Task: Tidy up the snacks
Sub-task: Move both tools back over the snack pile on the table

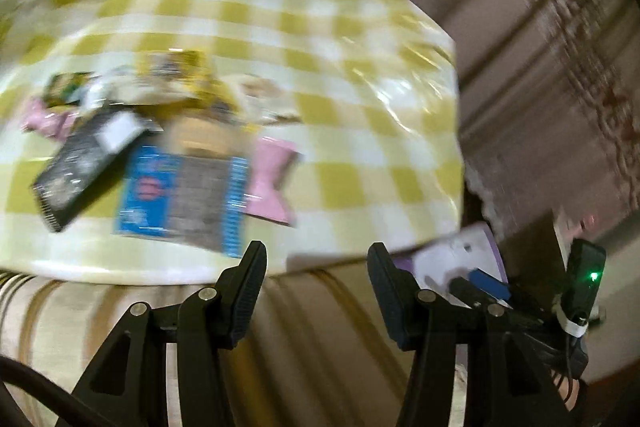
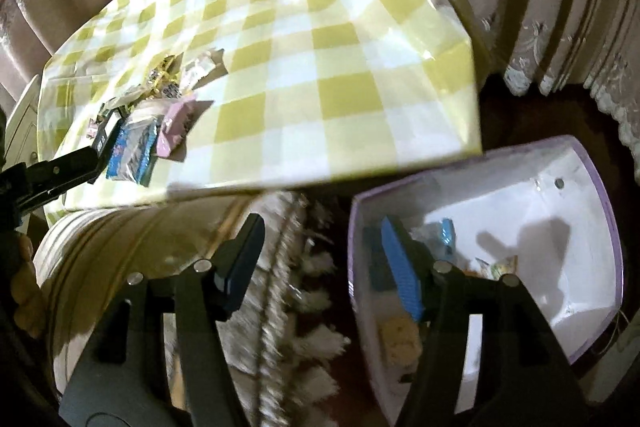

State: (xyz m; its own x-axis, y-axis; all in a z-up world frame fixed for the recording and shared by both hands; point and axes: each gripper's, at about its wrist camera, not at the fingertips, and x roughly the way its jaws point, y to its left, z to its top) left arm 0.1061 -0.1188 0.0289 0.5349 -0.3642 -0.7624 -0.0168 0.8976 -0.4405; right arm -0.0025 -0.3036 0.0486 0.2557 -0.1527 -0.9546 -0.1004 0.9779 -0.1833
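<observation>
Both grippers are open with nothing in them: the right gripper [image 2: 320, 259] hangs over the near rim of the white purple-edged box [image 2: 576, 163], a few snacks inside, and the left gripper [image 1: 316, 267] points at the snack pile [image 1: 168, 143] on the checkered table [image 1: 340, 39] just beyond the box.

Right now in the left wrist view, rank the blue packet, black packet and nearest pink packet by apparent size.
1. Blue packet, largest.
2. Black packet, somewhat smaller.
3. Pink packet, smallest.
Motion blur softens every edge, so the first two are close.
</observation>
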